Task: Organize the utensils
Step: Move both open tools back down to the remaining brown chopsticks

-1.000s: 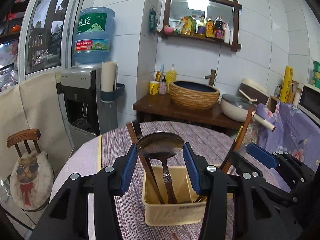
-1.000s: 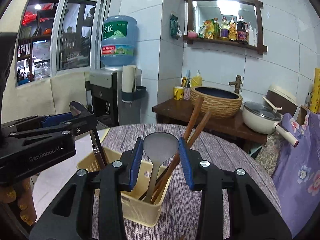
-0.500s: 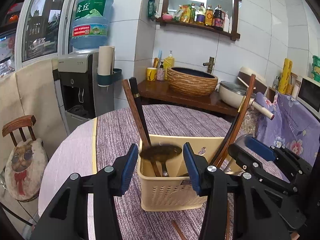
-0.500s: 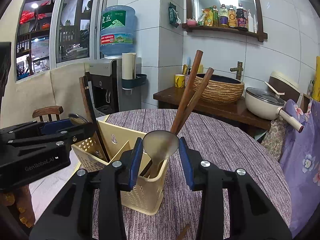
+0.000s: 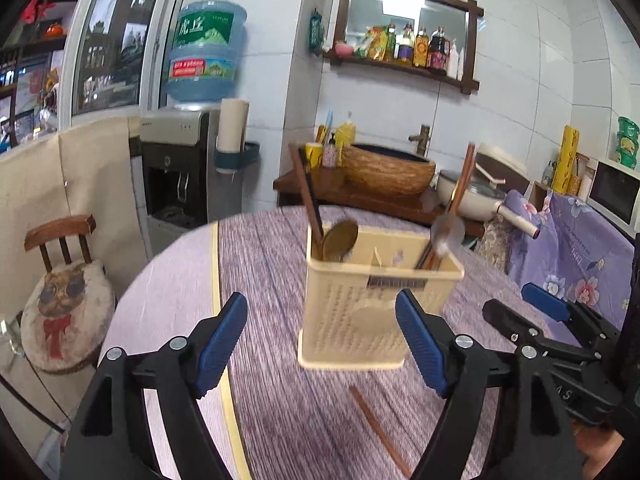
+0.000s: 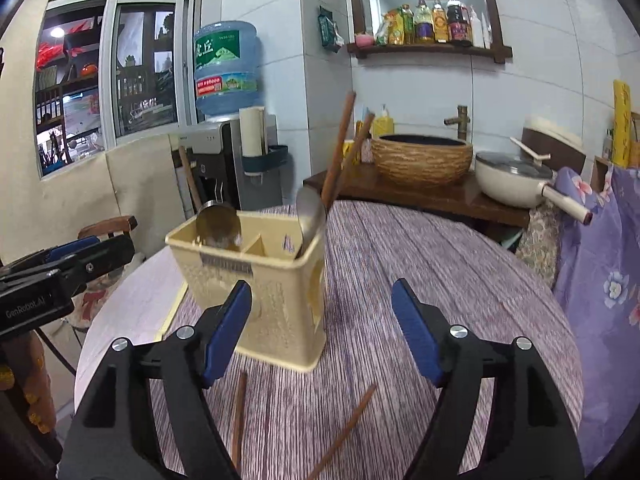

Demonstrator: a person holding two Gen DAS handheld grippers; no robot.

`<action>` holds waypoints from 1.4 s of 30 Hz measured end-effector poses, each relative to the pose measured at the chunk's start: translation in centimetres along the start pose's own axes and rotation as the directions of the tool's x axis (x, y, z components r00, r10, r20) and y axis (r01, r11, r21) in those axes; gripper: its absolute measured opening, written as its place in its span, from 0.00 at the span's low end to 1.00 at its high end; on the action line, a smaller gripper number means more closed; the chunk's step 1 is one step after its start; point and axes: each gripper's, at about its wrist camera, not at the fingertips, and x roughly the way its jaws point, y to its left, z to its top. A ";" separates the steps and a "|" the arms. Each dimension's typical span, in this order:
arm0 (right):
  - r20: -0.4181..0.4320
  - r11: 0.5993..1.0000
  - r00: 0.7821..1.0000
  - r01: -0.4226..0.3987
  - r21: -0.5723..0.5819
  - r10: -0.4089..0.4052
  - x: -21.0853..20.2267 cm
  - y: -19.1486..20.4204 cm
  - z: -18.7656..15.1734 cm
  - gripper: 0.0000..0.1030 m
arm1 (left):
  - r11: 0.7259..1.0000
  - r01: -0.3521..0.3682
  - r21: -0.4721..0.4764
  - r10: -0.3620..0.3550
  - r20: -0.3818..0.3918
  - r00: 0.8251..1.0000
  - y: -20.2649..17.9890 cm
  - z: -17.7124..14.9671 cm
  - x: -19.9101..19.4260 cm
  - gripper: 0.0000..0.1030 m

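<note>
A cream plastic utensil basket (image 5: pixel 360 312) (image 6: pixel 276 304) stands on the round table with the purple striped cloth. A bronze spoon (image 5: pixel 340 236) (image 6: pixel 218 224) stands in its left compartment beside dark chopsticks (image 5: pixel 306 196). A silver spoon (image 6: pixel 311 216) (image 5: pixel 448 234) stands in the other compartment with brown chopsticks (image 6: pixel 340 148). My left gripper (image 5: pixel 322 344) is open and empty, just in front of the basket. My right gripper (image 6: pixel 322 332) is open and empty, near the basket's right corner. Two loose chopsticks (image 6: pixel 240 420) (image 6: pixel 348 428) lie on the cloth; one also shows in the left wrist view (image 5: pixel 380 432).
A wooden chair with a cat cushion (image 5: pixel 64 300) stands left of the table. A water dispenser (image 5: pixel 180 168) stands behind it. A side table holds a woven basin (image 6: pixel 422 156) and a white pot (image 6: pixel 516 180). A floral purple cloth (image 6: pixel 600 272) hangs at the right.
Both grippers have opened, let go of their spoons into the basket and pulled back and down. The spoons now stand in the basket.
</note>
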 end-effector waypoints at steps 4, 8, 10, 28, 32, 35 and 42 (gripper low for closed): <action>-0.079 1.000 0.997 0.016 0.021 -0.014 0.2 -0.6 -2.2 0.70 | 1.000 -0.009 -0.016 0.007 -0.084 0.996 0.4 -2.8 0.8 0.74; -0.160 0.998 0.986 0.044 0.049 -0.035 0.9 -1.3 -4.3 0.70 | 0.999 -0.028 -0.046 0.021 -0.145 0.989 1.0 -5.3 1.4 0.74; -0.201 0.996 0.979 0.055 0.064 -0.041 1.3 -1.7 -5.3 0.70 | 0.997 -0.050 -0.054 0.040 -0.172 0.984 1.3 -6.3 1.7 0.74; -0.385 0.989 0.922 0.094 0.116 -0.043 5.5 -2.7 -9.0 0.57 | 0.996 -0.076 -0.052 0.061 -0.245 0.968 1.5 -9.5 2.2 0.73; -0.412 0.990 0.909 0.102 0.099 -0.052 7.0 -2.5 -9.0 0.47 | 0.997 -0.070 -0.041 0.057 -0.256 0.965 1.1 -9.8 2.5 0.72; -0.416 0.990 0.906 0.123 0.073 -0.082 8.0 -2.4 -8.7 0.40 | 0.997 -0.066 -0.033 0.055 -0.263 0.963 0.7 -10.0 2.7 0.72; -0.422 0.990 0.902 0.126 0.069 -0.086 10.6 -3.0 -7.4 0.21 | 0.999 -0.052 -0.008 0.048 -0.281 0.959 -0.2 -10.0 3.3 0.72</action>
